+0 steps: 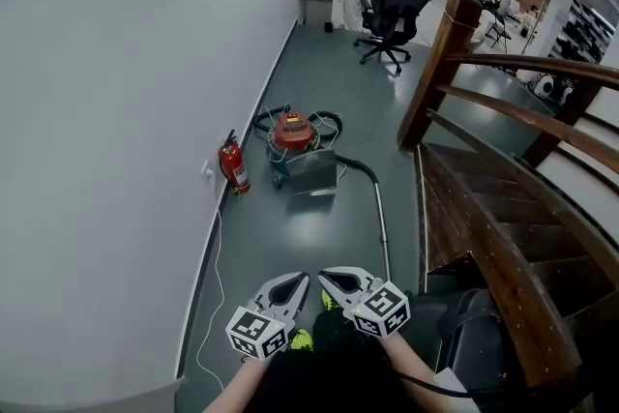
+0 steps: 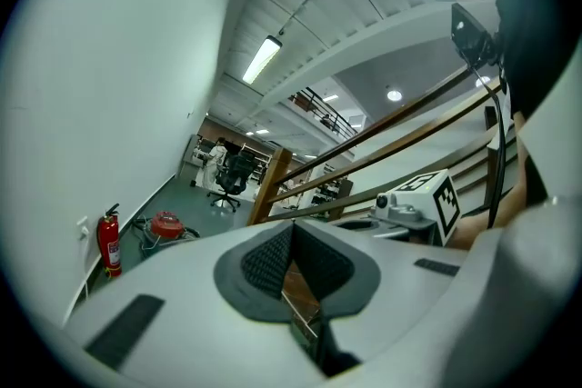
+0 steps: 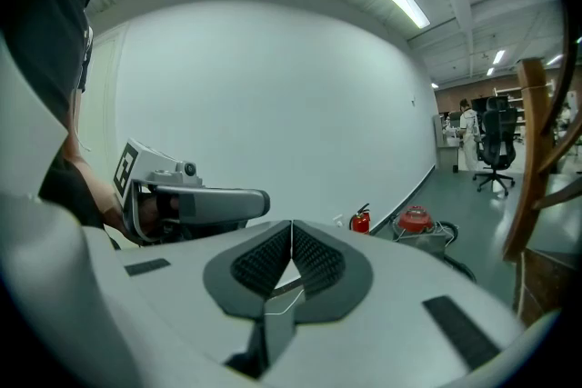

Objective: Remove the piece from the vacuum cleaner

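Grey floor (image 1: 319,237) by wall: vacuum cleaner (image 1: 300,150) well ahead. Left gripper (image 1: 290,287) & right gripper (image 1: 334,282) both closed, empty, held close to body.

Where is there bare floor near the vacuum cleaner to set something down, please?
Bare floor lies between the white cable and the vacuum wand, and beyond the vacuum cleaner toward the office chair. Crowded beside the fire extinguisher.
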Demonstrator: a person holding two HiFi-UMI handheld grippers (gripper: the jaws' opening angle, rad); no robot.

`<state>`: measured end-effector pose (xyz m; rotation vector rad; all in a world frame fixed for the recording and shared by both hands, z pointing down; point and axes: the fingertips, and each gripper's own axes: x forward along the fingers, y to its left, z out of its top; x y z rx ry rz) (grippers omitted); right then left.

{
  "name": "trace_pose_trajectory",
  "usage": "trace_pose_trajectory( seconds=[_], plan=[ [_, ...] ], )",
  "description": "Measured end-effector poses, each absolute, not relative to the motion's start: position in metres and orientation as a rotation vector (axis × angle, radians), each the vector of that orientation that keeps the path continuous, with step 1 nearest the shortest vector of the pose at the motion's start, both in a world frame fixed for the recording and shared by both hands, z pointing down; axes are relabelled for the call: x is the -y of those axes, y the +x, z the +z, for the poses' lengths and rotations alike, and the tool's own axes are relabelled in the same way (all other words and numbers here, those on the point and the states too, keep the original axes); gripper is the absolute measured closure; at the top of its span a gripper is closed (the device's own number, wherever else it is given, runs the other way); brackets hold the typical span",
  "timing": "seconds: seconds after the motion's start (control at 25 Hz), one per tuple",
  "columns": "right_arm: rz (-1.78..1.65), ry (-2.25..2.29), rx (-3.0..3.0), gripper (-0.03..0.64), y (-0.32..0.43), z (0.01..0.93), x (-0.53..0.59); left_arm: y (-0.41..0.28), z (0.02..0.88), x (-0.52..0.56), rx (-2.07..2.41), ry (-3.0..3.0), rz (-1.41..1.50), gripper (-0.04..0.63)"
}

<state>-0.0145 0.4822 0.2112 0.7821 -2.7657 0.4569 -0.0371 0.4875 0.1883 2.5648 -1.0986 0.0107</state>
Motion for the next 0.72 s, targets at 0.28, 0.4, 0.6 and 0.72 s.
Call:
trace_pose_trajectory(
  seconds=[0.28,0.4,0.6,0.72],
  plan=[
    [0.481,0.748,2.762,0.601,-0.016,0.218,-0.461,-0.036,0.193,-0.472,1.109,2.551,0.048,0.586],
    [0.472,0.731,2.765,0.601,-0.017,0.217,-0.449,-0.036,0.194,-0.460,1.123,2.549,0.062,0.587],
    [0.481,0.694,2.759,0.601,-0.016,0.219,-0.429,-0.030,0.196,-0.435,1.123,2.548,0.070,0.586],
    [0.510,0.686,2.757,0.601,-0.013,0.225,-0.413,-0.025,0.201,-0.418,1.114,2.545,0.086,0.586]
  ],
)
